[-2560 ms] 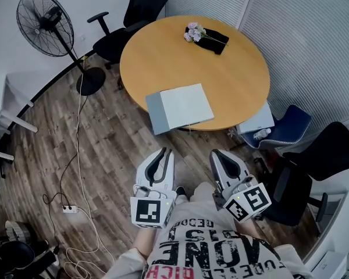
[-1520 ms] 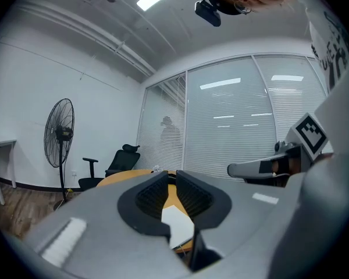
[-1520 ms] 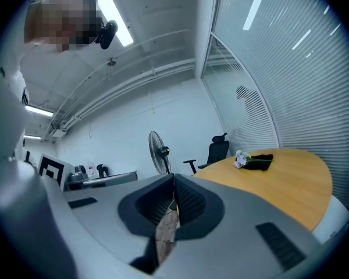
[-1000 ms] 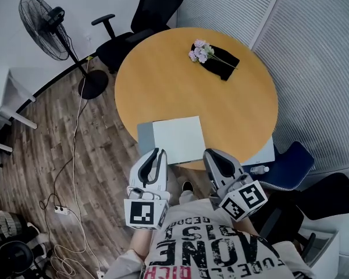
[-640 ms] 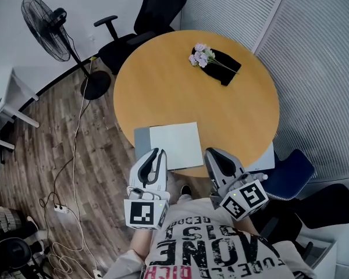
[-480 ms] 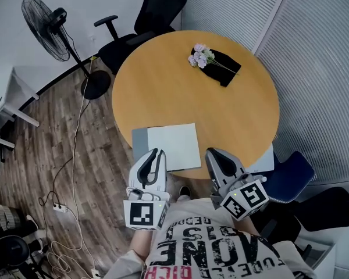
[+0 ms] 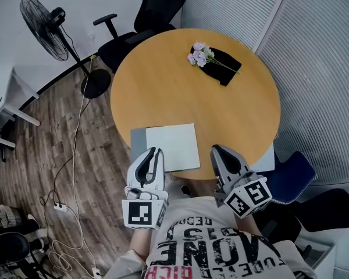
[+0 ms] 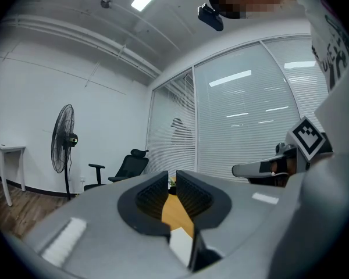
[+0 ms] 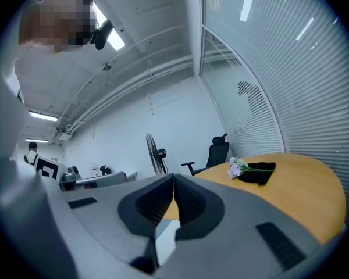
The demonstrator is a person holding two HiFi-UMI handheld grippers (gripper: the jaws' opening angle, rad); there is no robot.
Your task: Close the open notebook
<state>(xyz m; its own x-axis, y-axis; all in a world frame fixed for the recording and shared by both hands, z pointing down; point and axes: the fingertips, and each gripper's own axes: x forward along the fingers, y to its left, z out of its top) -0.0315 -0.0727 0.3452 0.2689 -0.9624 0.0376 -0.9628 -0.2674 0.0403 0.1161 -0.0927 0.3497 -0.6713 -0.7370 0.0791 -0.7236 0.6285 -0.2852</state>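
The open notebook [image 7: 171,146] lies flat at the near edge of the round wooden table [image 7: 221,109], with a white page up and a grey cover showing along its left side. My left gripper [image 7: 156,151] points level at the notebook's near left corner, its jaws a narrow slit apart with nothing between them [image 8: 172,176]. Whether it touches the notebook I cannot tell. My right gripper [image 7: 216,149] is at the table's edge just right of the notebook. Its jaws meet at the tips [image 9: 173,176] and hold nothing.
Pale flowers on a black cloth [image 7: 212,56] lie at the table's far side. Black office chairs [image 7: 148,7] and a standing fan [image 7: 45,19] stand beyond it. A blue chair [image 7: 288,176] is at the right. Cables [image 7: 70,173] trail over the wood floor at the left.
I have come up to the table, so the notebook now sits right in front of both grippers. The right gripper has drifted a little to the right. Neither gripper's jaws have visibly changed.
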